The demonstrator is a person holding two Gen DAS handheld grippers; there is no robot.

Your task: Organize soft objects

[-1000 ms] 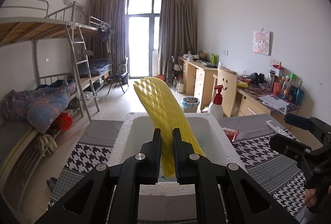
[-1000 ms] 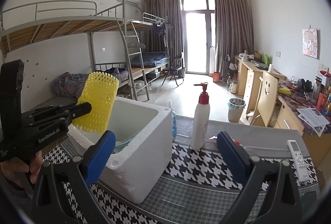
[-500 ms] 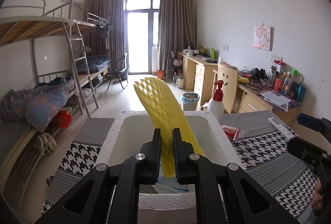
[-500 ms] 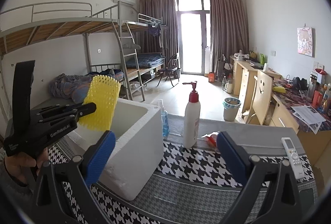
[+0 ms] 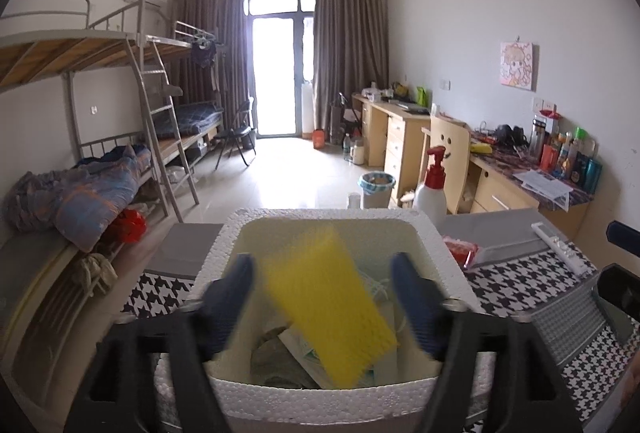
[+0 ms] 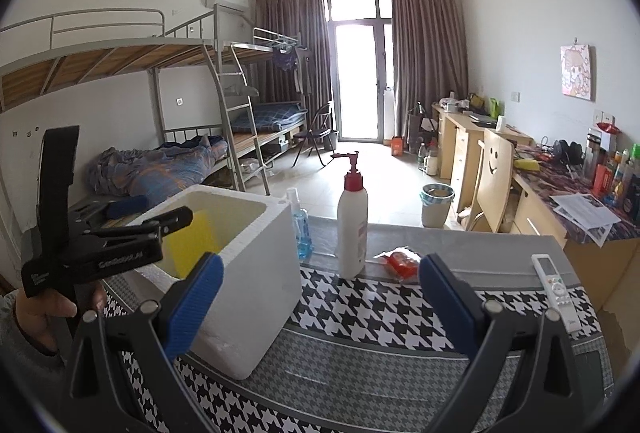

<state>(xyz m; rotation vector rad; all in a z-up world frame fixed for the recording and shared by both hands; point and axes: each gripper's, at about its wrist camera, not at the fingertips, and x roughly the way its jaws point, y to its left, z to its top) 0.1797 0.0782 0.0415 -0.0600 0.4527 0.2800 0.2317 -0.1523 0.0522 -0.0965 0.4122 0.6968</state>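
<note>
Blurring at 6 o'clock, left gripper (image 5: 322,297) jaws just opened wide, yellow foam net (image 5: 330,307) apparently loose inside foam box (image 5: 224,253), contents beneath half hidden, right gripper (image 6: 320,297) agape, empty.

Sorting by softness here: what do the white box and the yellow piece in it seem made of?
White box: likely expanded polystyrene foam, matte, with a beaded, pebbly rim. Yellow piece: probably soft foam netting, matte; it is motion-blurred, so its mesh is unclear.
</note>
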